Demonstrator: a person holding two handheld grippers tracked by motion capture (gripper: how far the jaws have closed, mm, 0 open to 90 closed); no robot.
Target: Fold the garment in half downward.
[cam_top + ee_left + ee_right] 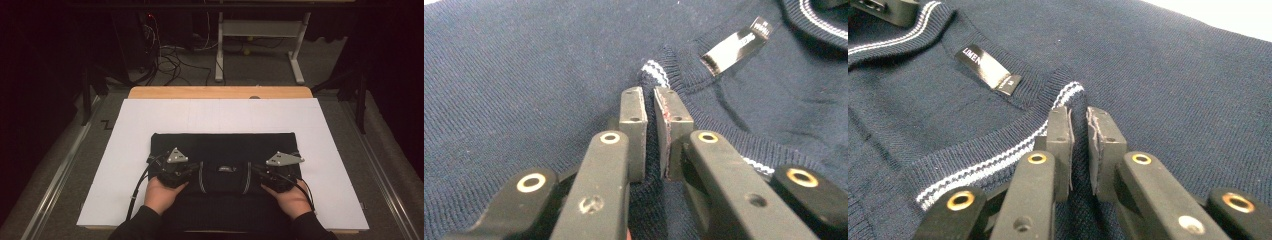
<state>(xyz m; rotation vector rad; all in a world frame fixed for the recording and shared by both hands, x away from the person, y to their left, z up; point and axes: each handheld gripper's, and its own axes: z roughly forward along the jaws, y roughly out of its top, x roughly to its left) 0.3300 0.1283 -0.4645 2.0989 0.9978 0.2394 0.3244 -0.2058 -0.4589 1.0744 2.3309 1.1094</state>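
A dark navy sweater (222,147) lies flat on a white board, its neck toward the person. The ribbed collar (993,160) has thin white stripes, and a black label (226,169) sits inside it. My left gripper (195,171) is at the collar's left side. In the left gripper view, the left gripper (650,107) is shut on a pinched fold of the collar rib (655,70), with the label (736,45) beyond it. My right gripper (255,171) is at the collar's right side. In the right gripper view, the right gripper (1078,125) is shut on the striped rib, near the label (988,67).
The white board (320,130) covers most of a wooden table (220,92), leaving bare white margins left, right and behind the sweater. Beyond the table stand a grey metal frame (260,30) and loose cables (170,60) on the floor. Dark surroundings flank both sides.
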